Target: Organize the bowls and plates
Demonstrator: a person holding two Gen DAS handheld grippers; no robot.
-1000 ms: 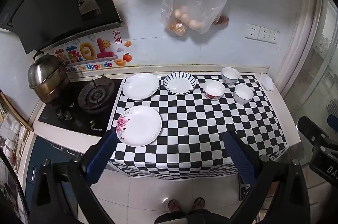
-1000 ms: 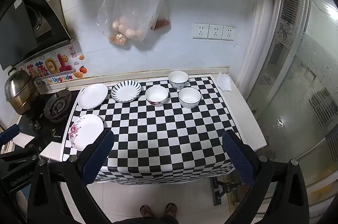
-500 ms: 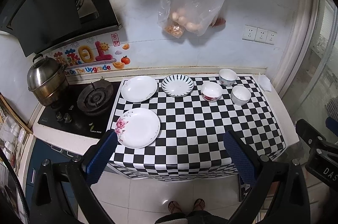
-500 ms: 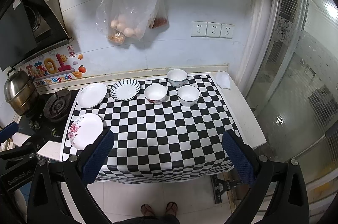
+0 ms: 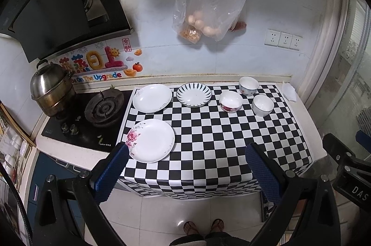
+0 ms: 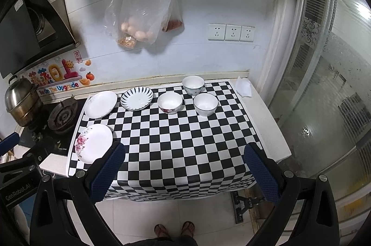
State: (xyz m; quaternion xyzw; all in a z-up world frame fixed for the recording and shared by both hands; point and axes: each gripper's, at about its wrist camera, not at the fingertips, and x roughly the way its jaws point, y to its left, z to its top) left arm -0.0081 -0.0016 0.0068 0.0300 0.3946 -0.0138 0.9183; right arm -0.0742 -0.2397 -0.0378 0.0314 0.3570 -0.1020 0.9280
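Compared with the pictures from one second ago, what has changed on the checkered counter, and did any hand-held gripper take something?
Only the views shifted slightly; nothing was grasped or released. The left hand-held gripper and right hand-held gripper stay open and empty above the floor. The three plates, including the floral plate, and the three bowls stayed in place.

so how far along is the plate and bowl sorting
Nothing looks done: the three plates, floral plate, plain plate and striped plate, lie apart, and the three bowls stand unstacked. Nothing is in hand: left gripper and right gripper are open above the floor. All grouping remains.
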